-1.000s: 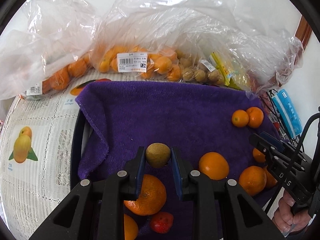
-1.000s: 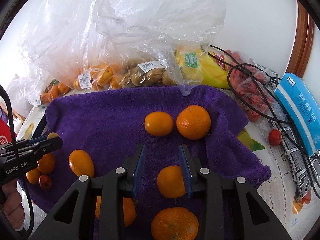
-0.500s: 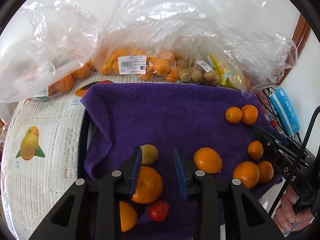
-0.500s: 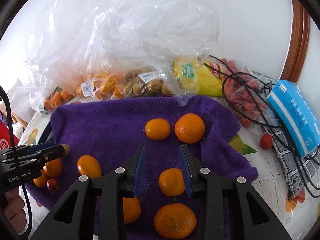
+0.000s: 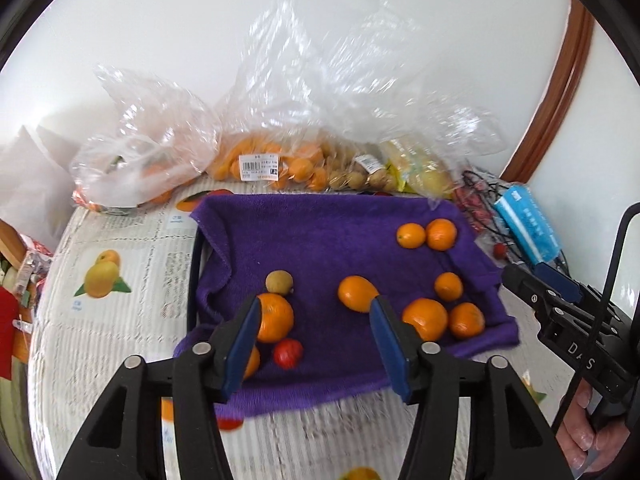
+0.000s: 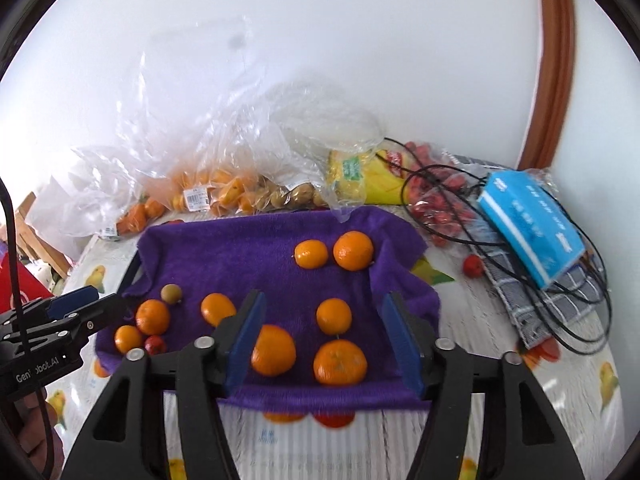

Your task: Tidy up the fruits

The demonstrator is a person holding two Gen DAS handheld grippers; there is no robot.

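A purple towel (image 5: 320,240) (image 6: 240,256) lies spread on the table with several oranges on it. Near its left edge sits a small brown-green fruit (image 5: 279,282) (image 6: 171,293), beside a big orange (image 5: 274,317) and a small red fruit (image 5: 288,353). My left gripper (image 5: 315,309) hangs above the towel's front edge. Its jaws are opening and nothing is between them. My right gripper (image 6: 325,302) hovers over the towel's front right part, its jaws also opening and holding nothing. A small orange (image 6: 334,316) lies on the towel below it.
Clear plastic bags of oranges and brown fruit (image 5: 272,164) line the back by the wall. At the right lie a blue tissue pack (image 6: 532,224), black cables (image 6: 440,184), a bag of red fruit (image 6: 436,204) and a checked cloth (image 6: 532,300). The fruit-printed tablecloth (image 5: 100,280) surrounds the towel.
The left gripper let go of the brown-green fruit and the right one released the small orange. Both jaws widened, and both grippers drew back and up from the towel.
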